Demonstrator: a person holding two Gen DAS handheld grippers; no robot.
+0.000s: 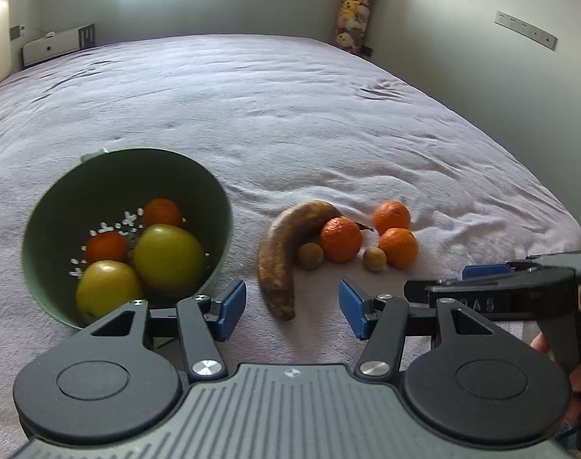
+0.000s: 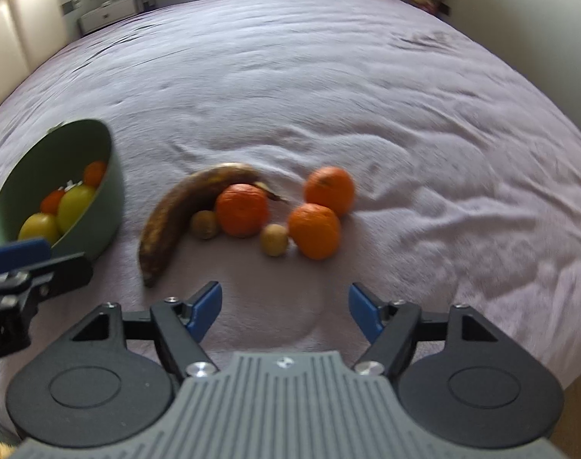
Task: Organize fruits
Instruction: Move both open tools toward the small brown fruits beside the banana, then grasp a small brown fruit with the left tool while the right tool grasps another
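A green bowl (image 1: 99, 176) lies on the bed and holds two yellow-green apples (image 1: 168, 258) and two small oranges (image 1: 162, 212). It also shows in the right wrist view (image 2: 110, 206). To its right lie a brown overripe banana (image 1: 277, 264), three oranges (image 1: 340, 239) and two small brown round fruits (image 1: 310, 255). The same group shows in the right wrist view: the banana (image 2: 175, 214), the oranges (image 2: 242, 210), the small fruits (image 2: 275, 240). My left gripper (image 1: 292, 310) is open and empty, just before the banana's near end. My right gripper (image 2: 284, 311) is open and empty, short of the fruit.
The lilac bedspread (image 1: 290, 114) covers a wide bed. The bed's right edge (image 1: 558, 210) drops off near the fruit. A white drawer unit (image 1: 57, 44) and a hanging column of plush toys (image 1: 355, 11) stand at the far wall.
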